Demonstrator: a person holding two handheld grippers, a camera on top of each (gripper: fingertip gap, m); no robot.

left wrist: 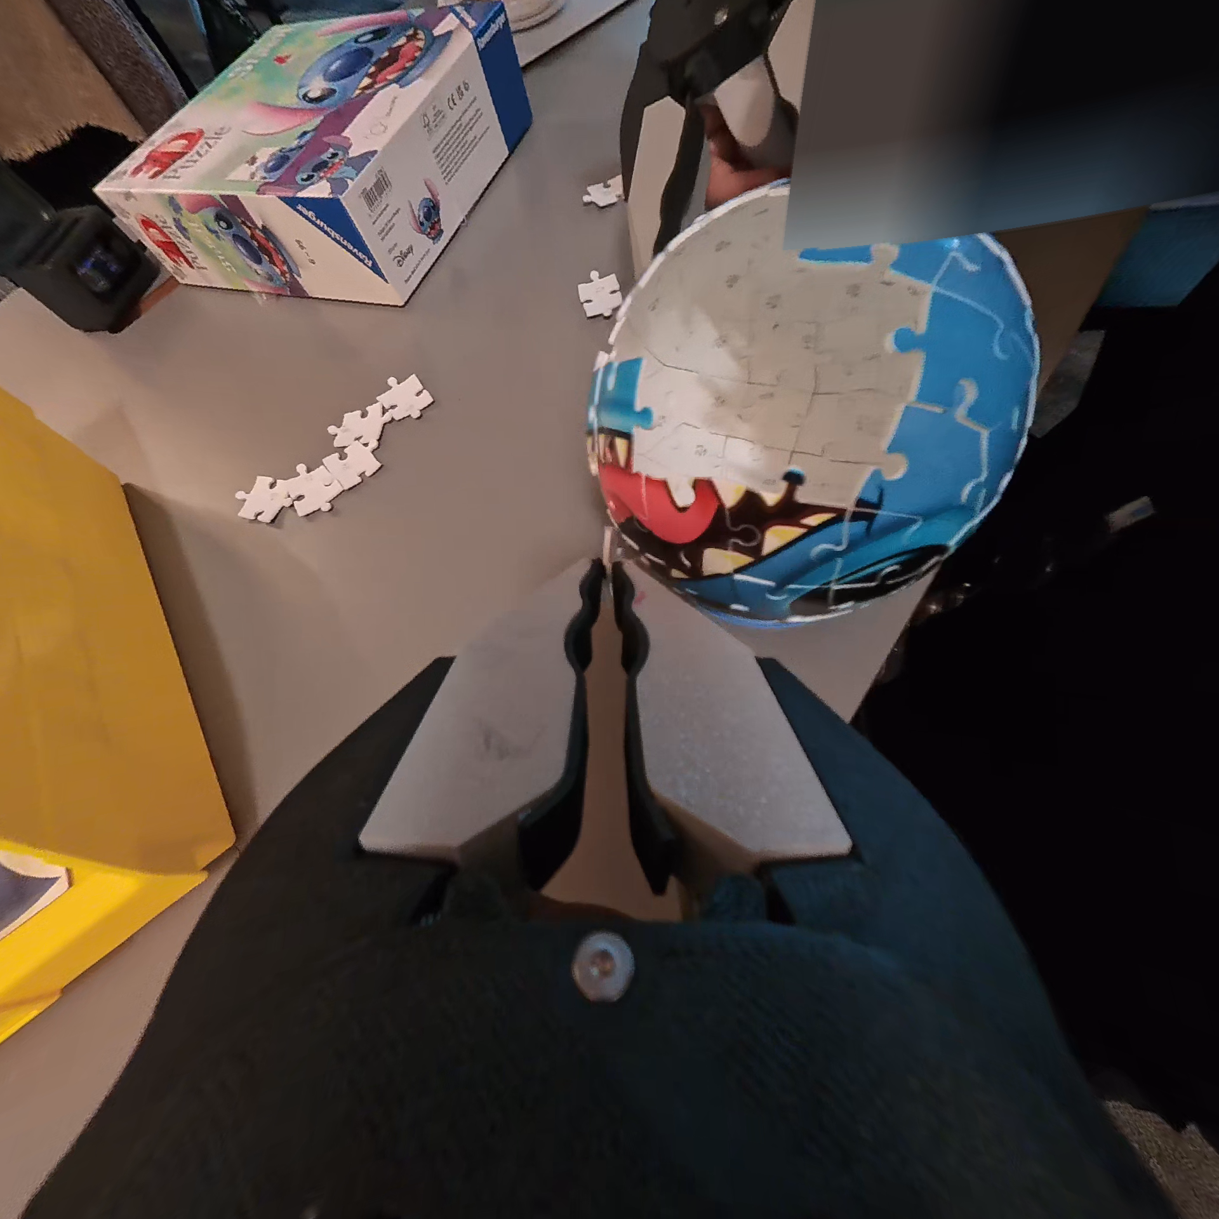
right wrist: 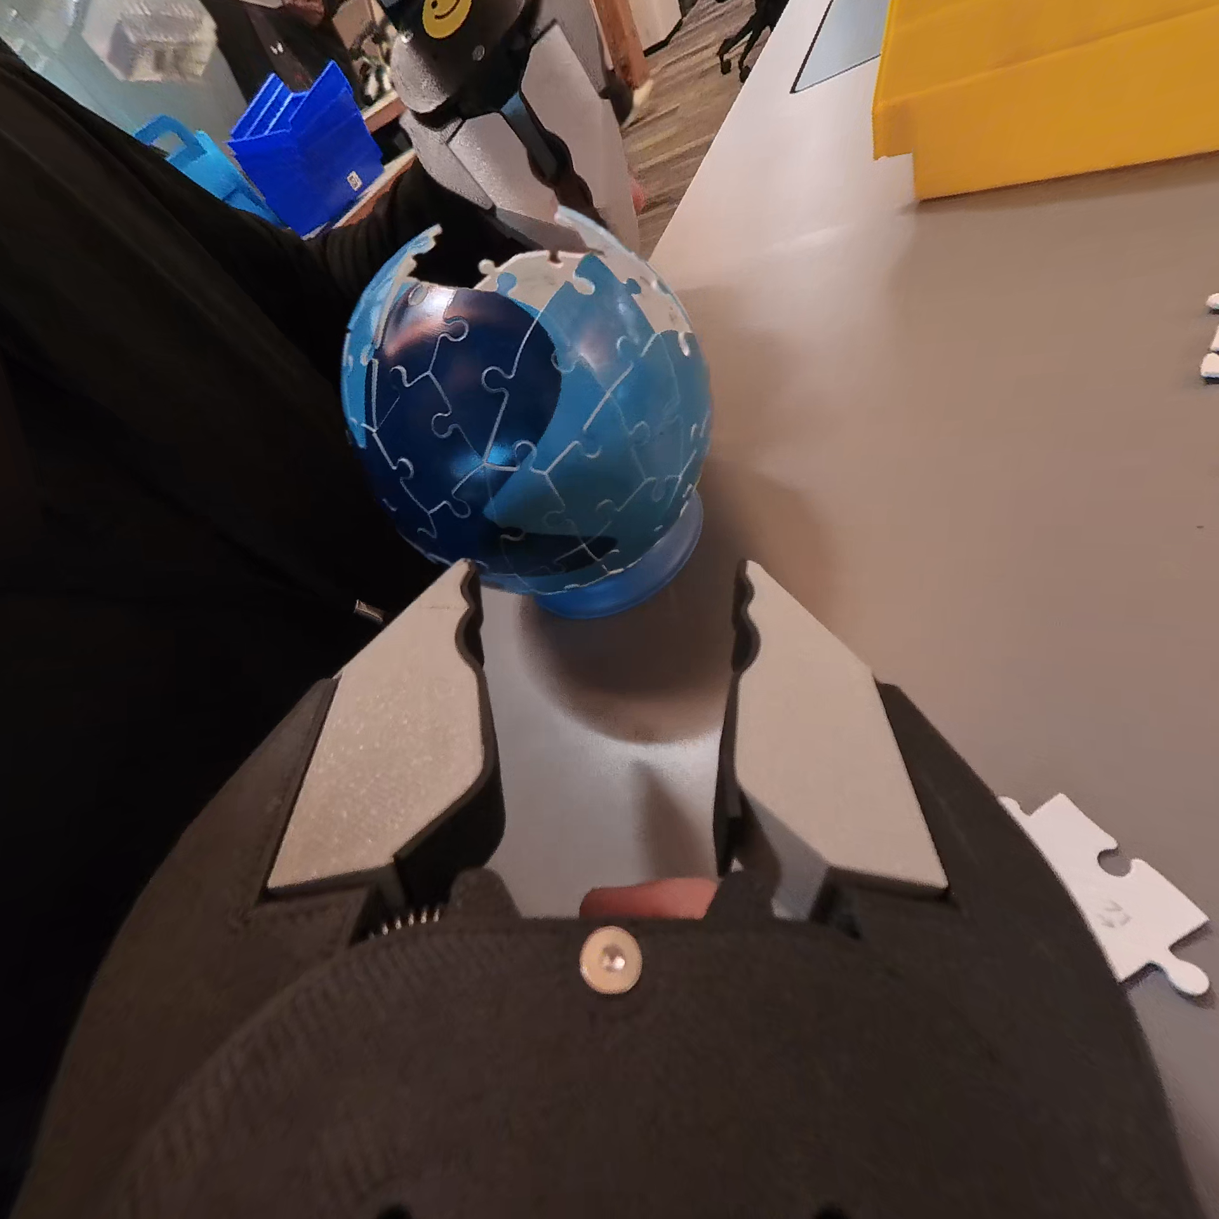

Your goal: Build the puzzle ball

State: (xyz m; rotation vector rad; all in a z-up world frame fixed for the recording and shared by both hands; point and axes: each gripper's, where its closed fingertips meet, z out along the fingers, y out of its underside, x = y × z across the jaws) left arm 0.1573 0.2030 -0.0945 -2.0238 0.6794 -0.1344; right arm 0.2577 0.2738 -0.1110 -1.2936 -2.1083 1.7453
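The puzzle ball (left wrist: pixel 824 409) is partly built, blue outside with a toothy mouth print. A wide gap shows its white inside. In the right wrist view the ball (right wrist: pixel 528 422) sits tilted on a blue ring stand (right wrist: pixel 666 561) near the grey table's edge. My left gripper (left wrist: pixel 605 572) is shut on a thin white puzzle piece at the ball's open rim. It also shows in the right wrist view (right wrist: pixel 561 241) at the top of the ball. My right gripper (right wrist: pixel 610 580) is open and empty, just short of the stand. It also shows in the left wrist view (left wrist: pixel 699 152) behind the ball.
The puzzle box (left wrist: pixel 316 178) lies at the back left of the grey table (left wrist: pixel 462 343). Loose white pieces (left wrist: pixel 336 455) lie in a row, with more pieces (left wrist: pixel 599 293) near the ball and one piece (right wrist: pixel 1108 910) beside my right gripper. A yellow bin (left wrist: pixel 86 659) stands at the left. A person's black sleeve (right wrist: pixel 165 396) is beside the ball. The tips of one gripper are about 15 centimeters away from the tips of the other.
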